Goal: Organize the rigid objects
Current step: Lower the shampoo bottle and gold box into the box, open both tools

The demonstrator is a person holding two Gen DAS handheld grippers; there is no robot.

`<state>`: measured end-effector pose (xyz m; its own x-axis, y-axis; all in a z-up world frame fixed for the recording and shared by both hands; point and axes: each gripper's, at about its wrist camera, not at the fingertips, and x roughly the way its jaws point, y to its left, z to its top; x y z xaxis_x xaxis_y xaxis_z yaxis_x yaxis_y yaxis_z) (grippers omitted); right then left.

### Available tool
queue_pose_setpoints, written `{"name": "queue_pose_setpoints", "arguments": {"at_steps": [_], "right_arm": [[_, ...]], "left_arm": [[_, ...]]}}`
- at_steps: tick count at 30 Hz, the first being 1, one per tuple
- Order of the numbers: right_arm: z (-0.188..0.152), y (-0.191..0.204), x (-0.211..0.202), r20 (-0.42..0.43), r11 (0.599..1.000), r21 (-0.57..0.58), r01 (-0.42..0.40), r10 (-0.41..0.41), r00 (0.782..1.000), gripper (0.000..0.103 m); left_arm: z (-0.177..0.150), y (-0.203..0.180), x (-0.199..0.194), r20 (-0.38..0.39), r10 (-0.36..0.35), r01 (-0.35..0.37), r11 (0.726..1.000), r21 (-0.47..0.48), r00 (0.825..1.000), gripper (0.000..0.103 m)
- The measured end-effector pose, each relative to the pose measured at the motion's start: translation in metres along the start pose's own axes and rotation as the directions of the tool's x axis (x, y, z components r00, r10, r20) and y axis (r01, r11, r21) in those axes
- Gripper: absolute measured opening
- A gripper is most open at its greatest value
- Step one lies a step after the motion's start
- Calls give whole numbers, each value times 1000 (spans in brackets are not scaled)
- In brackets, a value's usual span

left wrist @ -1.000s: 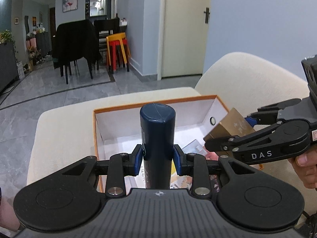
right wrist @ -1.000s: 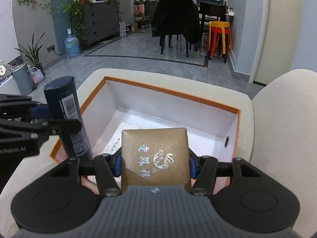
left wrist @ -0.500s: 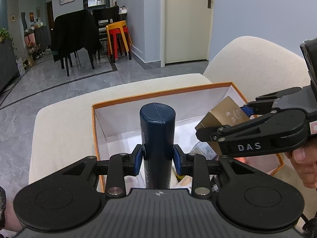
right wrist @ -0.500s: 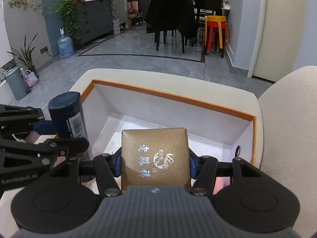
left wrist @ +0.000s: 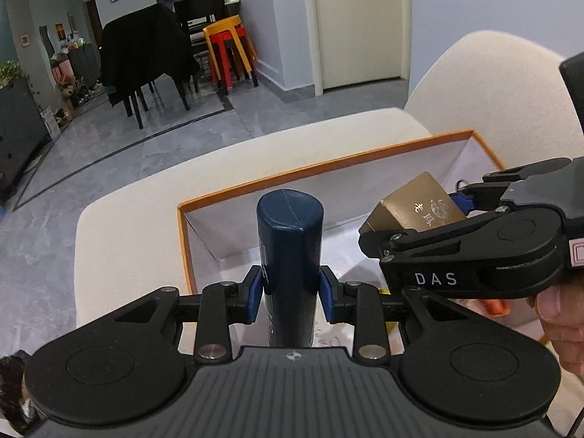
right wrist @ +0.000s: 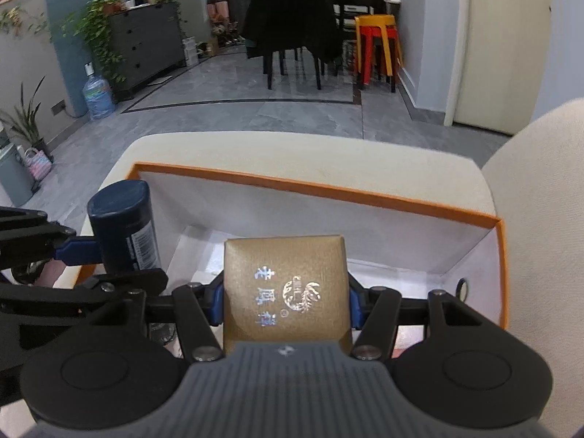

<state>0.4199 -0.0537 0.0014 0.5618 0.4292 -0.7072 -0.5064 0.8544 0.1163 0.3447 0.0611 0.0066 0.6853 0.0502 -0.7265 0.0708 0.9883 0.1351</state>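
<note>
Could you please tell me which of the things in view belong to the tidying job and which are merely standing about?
Part of the job:
- dark blue bottle, clamped in the left hand-held gripper
- gold box, clamped in the right hand-held gripper
- orange-rimmed box, open beneath both

Just standing about:
- stacked stools
- water jug
- black-draped chair

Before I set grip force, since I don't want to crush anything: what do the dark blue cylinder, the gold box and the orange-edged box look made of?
Dark blue cylinder: seemingly rigid plastic or coated metal, satin sheen, printed barcode label.
Gold box: probably card wrapped in textured metallic paper, with foil-stamped characters.
Orange-edged open box: paperboard, matte white inside, thin straight walls.
</note>
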Motion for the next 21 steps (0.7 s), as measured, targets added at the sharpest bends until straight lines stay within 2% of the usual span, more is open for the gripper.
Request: {"name": "queue_pose_setpoints", "arguments": {"at_steps": [3, 13, 21], "right_arm": [[0, -4, 12, -24, 999, 35, -3, 4, 1000, 59], [-6, -5, 41, -75, 998, 35, 52, -49, 996, 59], [-1, -3, 52, -72, 995, -3, 98, -98, 993, 59]], "left_arm": [[3, -1, 6, -9, 12, -12, 1000, 7, 1000, 36], [3, 0, 42, -93, 48, -44, 998, 41, 995, 36], [7, -4, 51, -80, 92, -86, 994, 73, 993, 36]]}}
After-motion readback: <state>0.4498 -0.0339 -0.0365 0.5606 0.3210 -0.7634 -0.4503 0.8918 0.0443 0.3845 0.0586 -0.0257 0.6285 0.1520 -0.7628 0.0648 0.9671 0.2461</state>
